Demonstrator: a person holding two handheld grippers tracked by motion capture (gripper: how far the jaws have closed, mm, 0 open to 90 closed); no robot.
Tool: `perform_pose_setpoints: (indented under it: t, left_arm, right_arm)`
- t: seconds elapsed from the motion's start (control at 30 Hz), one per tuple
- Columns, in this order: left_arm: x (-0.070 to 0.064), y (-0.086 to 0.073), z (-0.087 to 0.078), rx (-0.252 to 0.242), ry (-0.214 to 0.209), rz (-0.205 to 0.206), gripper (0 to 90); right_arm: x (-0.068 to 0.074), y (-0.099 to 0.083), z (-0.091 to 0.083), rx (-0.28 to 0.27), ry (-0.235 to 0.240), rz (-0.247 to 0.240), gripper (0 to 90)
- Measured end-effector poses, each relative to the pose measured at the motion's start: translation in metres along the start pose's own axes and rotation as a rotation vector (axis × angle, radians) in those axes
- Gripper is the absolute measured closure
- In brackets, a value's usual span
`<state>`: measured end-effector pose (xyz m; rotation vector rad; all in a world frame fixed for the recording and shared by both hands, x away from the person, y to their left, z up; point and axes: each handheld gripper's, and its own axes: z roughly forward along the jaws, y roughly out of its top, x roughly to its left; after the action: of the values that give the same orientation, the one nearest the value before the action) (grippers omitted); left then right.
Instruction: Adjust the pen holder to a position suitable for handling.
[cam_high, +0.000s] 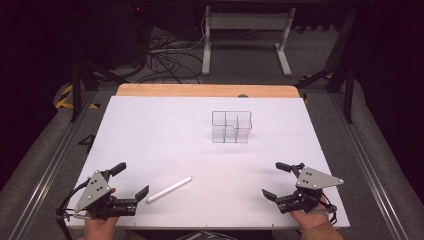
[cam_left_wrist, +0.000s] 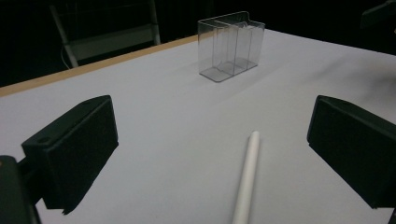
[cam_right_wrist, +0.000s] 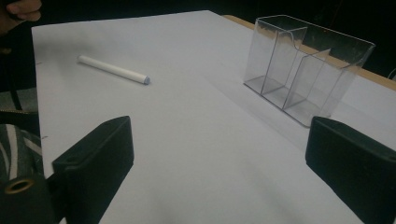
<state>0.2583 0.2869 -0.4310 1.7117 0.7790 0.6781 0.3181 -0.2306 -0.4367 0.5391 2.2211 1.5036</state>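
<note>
left gripper: mine, near the front left corner of the bench, jaws spread wide, holding nothing.
right gripper: near the front right corner, jaws also spread, nothing between them.
stick: white, lying flat near the front edge, just right of my left gripper's tip, not touching it. In the left gripper view it runs up between the jaws, closer to the right one.
stick vs right gripper: well apart, stick off to its left.
box: clear, divided, upright, toward the back of the bench, right of centre, well apart from the stick.
</note>
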Motion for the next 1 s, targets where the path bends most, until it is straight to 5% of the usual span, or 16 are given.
perform_pose_setpoints:
  t: [1.0]
  left_arm:
    - [-0.0035,-0.0001,-0.0015,-0.016,0.031,0.02,2.7]
  right_arm:
    - [-0.0013,0.0038,0.0026,0.025,0.0,-0.003,12.3]
